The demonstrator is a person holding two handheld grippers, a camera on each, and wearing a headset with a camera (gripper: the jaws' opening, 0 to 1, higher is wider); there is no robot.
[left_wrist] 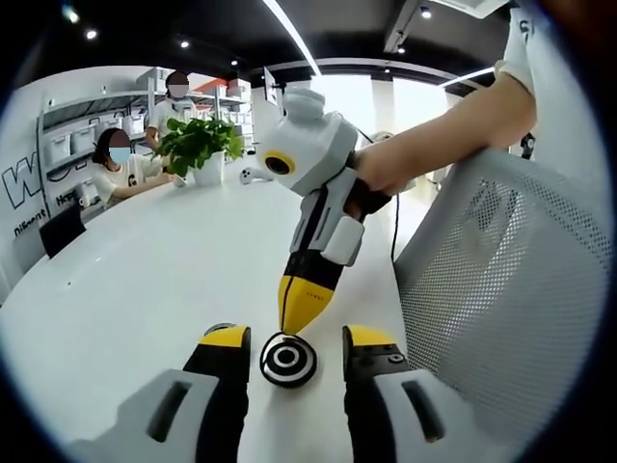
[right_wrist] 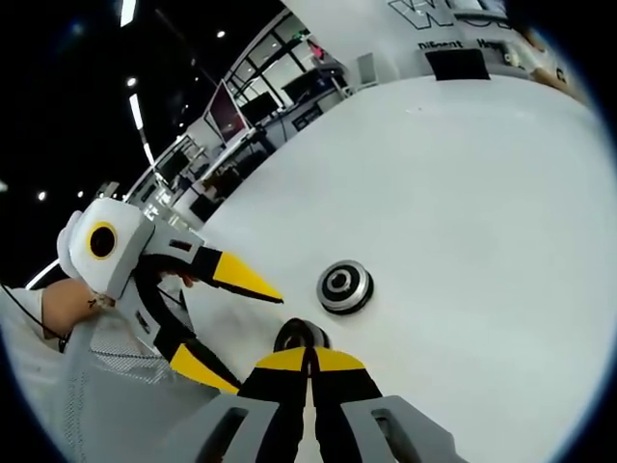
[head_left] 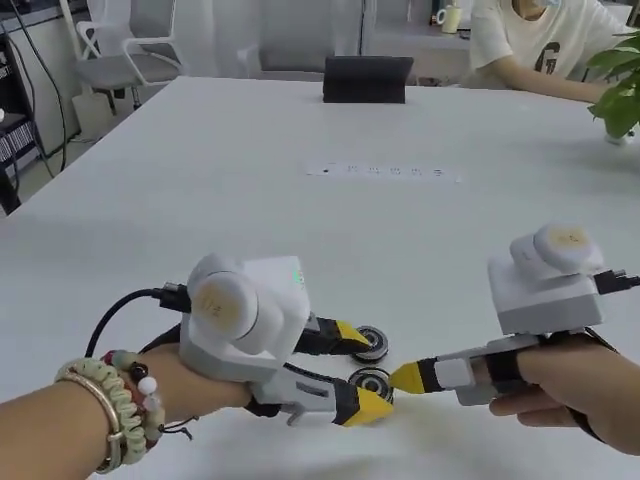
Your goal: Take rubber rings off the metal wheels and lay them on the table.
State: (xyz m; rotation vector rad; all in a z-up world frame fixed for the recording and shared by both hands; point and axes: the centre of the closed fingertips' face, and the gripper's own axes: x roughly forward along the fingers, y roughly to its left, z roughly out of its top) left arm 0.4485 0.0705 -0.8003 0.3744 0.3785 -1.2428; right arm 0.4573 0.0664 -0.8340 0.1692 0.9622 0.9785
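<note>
Head view: left gripper (head_left: 360, 368) and right gripper (head_left: 405, 377) meet at the near wheel (head_left: 371, 382) on the white desk (head_left: 330, 230).
Left jaws stand wide apart either side of the near wheel, gripping nothing. Right jaws are pressed together and empty, with their tip at that wheel's right edge. The far wheel (head_left: 370, 343) lies just beyond, beside the left gripper's far jaw.
</note>
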